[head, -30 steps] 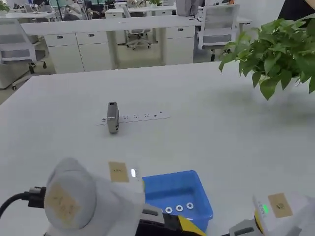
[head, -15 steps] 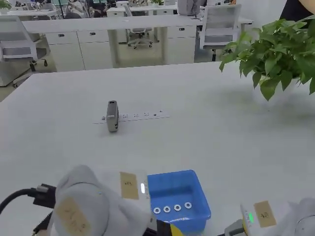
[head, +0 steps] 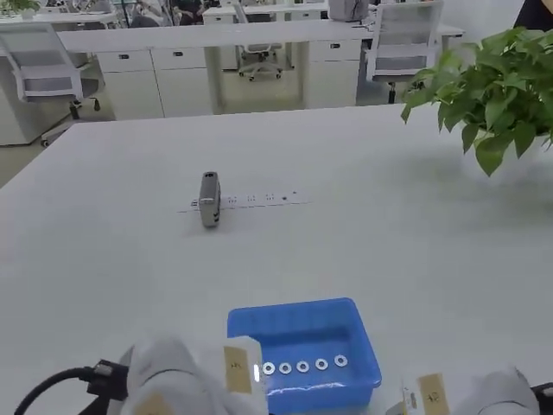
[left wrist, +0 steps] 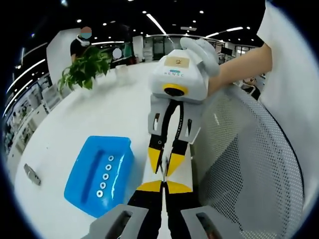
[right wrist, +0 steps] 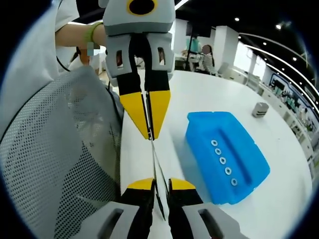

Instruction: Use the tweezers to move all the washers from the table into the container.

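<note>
White bench (head: 389, 233) in the head view, with a blue container (head: 298, 309) low in the centre of the frame. Inside it, five washers (head: 302, 367) lying flat in a straight row across the floor, each just beside the next. Above and left of the container, well apart from it, a small grey device (head: 209, 199) standing at the left end of a socket strip (head: 259, 199) set flush in the bench. Green plant (head: 492, 86) at the upper right, with office desks and chairs across the top edge. White housings of both tools cut off by the bottom edge, one at the lower left with a black cable, one at the lower right. In the right gripper view, right tool (right wrist: 161, 186) at the bottom centre, pinching thin metal tweezers (right wrist: 155, 169) between its yellow tips. Tweezers running straight up the frame to the left tool (right wrist: 150, 135), reaching down from the top with its yellow tips pressed together. Cannot tell whether pinching the tweezers' far end or merely touching it. Container to the right of both tools, near but apart. In the left gripper view, left tool at the bottom centre with tips pressed together, right tool just above it, tip to tip. Container with its washers at the lower left. Grey mesh chair back (left wrist: 249, 164) beside the tools, and a bare forearm (left wrist: 239, 64) at the upper right.
</note>
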Motion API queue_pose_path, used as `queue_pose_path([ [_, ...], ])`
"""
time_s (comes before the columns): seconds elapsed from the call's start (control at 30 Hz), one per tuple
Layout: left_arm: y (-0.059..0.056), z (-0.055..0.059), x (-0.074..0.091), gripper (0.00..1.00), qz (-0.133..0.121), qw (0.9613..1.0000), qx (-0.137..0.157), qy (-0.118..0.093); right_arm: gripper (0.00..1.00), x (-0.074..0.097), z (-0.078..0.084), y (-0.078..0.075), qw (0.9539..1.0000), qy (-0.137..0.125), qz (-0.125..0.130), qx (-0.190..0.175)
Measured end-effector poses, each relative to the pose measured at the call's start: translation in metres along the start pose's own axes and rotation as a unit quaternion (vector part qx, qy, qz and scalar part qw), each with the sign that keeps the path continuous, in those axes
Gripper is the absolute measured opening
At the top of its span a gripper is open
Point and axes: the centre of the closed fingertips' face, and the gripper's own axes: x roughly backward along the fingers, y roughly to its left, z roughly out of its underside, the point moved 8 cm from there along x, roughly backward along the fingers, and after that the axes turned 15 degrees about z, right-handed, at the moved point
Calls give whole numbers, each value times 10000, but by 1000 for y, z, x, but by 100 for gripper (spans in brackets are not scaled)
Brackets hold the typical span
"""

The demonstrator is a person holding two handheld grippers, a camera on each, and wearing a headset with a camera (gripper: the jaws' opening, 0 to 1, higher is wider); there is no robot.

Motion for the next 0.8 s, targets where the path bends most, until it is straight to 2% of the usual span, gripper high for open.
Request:
queue_pose_path([
  [0.1, 4, 7, -2, 0, 27, 9999, 84, 70, 6, -4, 1, 0, 10000, 10, 2, -16],
  [0.27, 7, 17, -7, 0, 47, 9994, 139, 301, 7, -11, 3, 0, 10000, 53, -39, -74],
  [0.4, 10, 25, -9, 0, 97, 9988, 220, 426, 9, -11, 4, 1, 9996, 5, -64, -278],
  [0.47, 11, 29, -11, 0, 144, 9983, 316, 475, 13, -7, 5, -1, 9988, -18, 55, -489],
  [0.57, 14, 33, -14, 0, 142, 9974, 429, 557, 16, 5, 7, 0, 9964, -127, 96, -834],
  [0.67, 17, 37, -16, 0, 163, 9963, 524, 658, 22, 22, 10, 1, 9946, -163, 222, -998],
  [0.7, 18, 39, -18, 0, 172, 9959, 531, 706, 23, 31, 11, 1, 9935, -223, 346, -1064],
  [0.77, 19, 42, -21, 0, 157, 9950, 536, 825, 26, 42, 15, 1, 9918, -229, 435, -1177],
  [0.8, 20, 43, -22, 0, 179, 9946, 529, 872, 26, 51, 18, 0, 9893, -258, 555, -1328],
])
